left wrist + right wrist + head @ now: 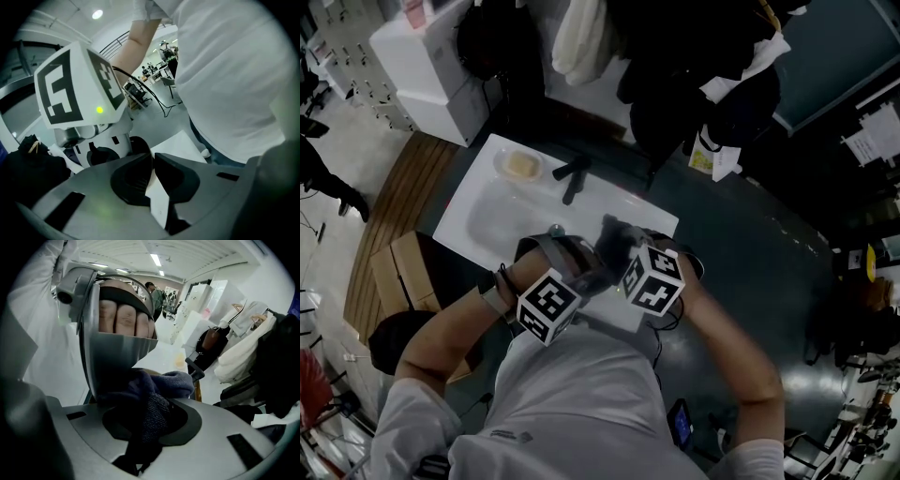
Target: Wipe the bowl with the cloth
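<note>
Since the left hand-held gripper point(152, 187) is only pinching the bowl point(119, 357) by its rim above the near edge of the counter point(652, 217), and the right hand-held gripper point(150, 423) is clamped on the cloth point(161, 385) against it, pushing hard could twist the bowl loose imo.

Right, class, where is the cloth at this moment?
The dark cloth is clamped in the right gripper's jaws, centre of the right gripper view, held above the white table.

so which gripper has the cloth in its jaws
The right gripper: its jaws are shut on the dark cloth. The left gripper has no cloth between its jaws.
</note>
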A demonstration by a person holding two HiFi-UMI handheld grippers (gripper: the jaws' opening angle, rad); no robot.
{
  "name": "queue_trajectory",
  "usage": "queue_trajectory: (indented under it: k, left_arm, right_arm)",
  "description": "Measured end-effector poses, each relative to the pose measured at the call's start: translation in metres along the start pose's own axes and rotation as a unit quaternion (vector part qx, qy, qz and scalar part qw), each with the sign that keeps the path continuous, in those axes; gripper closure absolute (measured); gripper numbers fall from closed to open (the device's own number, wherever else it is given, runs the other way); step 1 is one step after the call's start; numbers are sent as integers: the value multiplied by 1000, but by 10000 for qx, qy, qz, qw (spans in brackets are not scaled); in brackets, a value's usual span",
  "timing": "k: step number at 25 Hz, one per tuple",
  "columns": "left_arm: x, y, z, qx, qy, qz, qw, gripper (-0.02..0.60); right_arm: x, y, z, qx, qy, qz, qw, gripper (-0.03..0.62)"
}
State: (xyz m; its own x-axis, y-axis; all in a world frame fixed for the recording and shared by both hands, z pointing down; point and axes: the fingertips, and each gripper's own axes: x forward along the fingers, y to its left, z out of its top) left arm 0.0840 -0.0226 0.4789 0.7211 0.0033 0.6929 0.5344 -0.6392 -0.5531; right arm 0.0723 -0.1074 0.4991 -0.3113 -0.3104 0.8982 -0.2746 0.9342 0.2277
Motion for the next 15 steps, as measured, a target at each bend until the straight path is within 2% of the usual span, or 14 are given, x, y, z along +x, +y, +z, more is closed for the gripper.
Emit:
queue_trajectory:
  k: [3,8,11,15]
  left_arm:
    - [0,-3,-2,147,153,-27,9998,558]
    - [7,-11,-7,645,568,-79,9963,558]
    - [7,-12,-9,573,573,-132,9966,558]
    - [5,-12,-12,471,592,-224,9969,558]
  right_arm:
    - [-1,-2,-9,-162,275,-86,9995,499]
    - [-3,2,-29,-710,934,-14,9931,499]
    - [-3,11,-39,-1140,1276,148,9851,499]
    - [-8,24,-46,-1500,1331,494,9784,499]
